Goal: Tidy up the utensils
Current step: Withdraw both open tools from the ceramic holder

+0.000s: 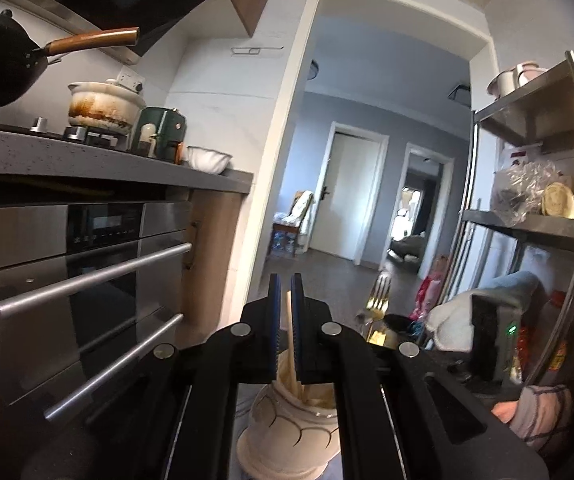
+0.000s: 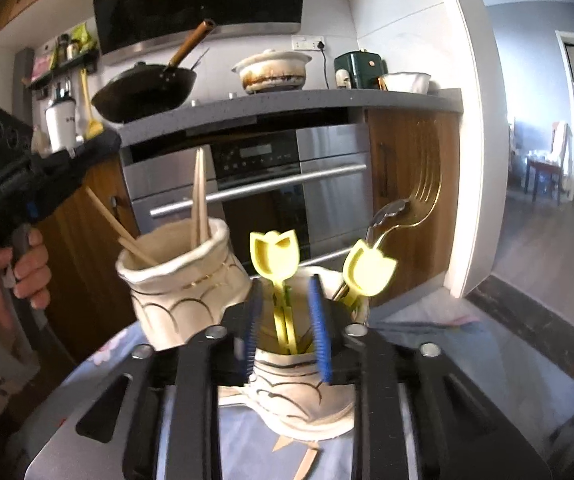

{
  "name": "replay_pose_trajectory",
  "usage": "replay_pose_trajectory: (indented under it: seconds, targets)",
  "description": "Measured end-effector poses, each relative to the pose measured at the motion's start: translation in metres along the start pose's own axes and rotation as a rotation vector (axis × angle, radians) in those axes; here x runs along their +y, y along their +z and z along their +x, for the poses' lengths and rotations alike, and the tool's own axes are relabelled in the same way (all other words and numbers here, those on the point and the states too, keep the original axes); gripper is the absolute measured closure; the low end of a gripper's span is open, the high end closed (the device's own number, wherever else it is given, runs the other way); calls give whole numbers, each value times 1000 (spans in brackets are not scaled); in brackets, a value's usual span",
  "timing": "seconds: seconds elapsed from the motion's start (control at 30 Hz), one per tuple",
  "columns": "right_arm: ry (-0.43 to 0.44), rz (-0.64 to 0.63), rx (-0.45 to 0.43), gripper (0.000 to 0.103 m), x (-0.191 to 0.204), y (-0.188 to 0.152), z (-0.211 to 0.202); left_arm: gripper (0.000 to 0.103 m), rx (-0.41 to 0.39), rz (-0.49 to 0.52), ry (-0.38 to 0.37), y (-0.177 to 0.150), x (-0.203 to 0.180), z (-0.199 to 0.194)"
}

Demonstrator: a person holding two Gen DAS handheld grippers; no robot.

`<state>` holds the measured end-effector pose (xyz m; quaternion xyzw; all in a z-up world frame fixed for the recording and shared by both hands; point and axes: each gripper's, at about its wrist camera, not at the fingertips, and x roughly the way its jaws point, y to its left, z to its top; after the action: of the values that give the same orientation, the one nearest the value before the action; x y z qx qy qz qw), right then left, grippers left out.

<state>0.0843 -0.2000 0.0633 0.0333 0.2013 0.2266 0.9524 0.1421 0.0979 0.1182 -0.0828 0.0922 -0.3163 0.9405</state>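
Note:
My left gripper (image 1: pixel 286 286) is shut on a pale chopstick (image 1: pixel 288 320) whose lower end stands in a white ceramic holder (image 1: pixel 287 436). The right wrist view shows that holder (image 2: pixel 179 284) with several chopsticks (image 2: pixel 200 196) in it. My right gripper (image 2: pixel 285 284) is open and empty just above a second white holder (image 2: pixel 299 396) with two yellow tulip-shaped spoons (image 2: pixel 275 254), a silver spoon (image 2: pixel 387 214) and a gold fork (image 2: pixel 427 196) in it. The gold fork also shows in the left wrist view (image 1: pixel 379 296).
Both holders stand on a table with a blue patterned cloth (image 2: pixel 247 448). Behind is a grey counter (image 2: pixel 287 104) with a black wok (image 2: pixel 143 88), a stained pot (image 2: pixel 271 70) and an oven (image 2: pixel 255 184) below. A metal shelf (image 1: pixel 535 216) stands at right.

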Motion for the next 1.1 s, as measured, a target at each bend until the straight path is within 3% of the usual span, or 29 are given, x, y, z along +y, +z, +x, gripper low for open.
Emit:
replay_pose_trajectory:
  seconds: [0.13,0.27,0.37,0.43,0.6,0.73,0.83,1.1]
  targets:
    - [-16,-3,-4,76,4,1,-19,99,26,7,70,-2,-3,-10]
    - [-46,-12,-6,65,10,-4,-38,97,74,56,201,-6,-14,-17]
    - [-55,-16,-4,60,12,-7,-51,94,89,73,231,-10,-22,-27]
    - [-77,-33,-5,51,15,-9,-60,69,97,79,257,-11,-27,-34]
    - [-112,-39,-7,26,13,-14,-83,37,100,86,290,-18,-48,-59]
    - [-122,1,-12,12,4,-21,-103,11,103,82,306,-28,-69,-74]
    - [-140,12,-2,8,-3,-29,-112,6,120,85,325,-38,-84,-81]
    - [-185,60,14,6,-20,-56,-120,6,201,91,322,-74,-118,-69]
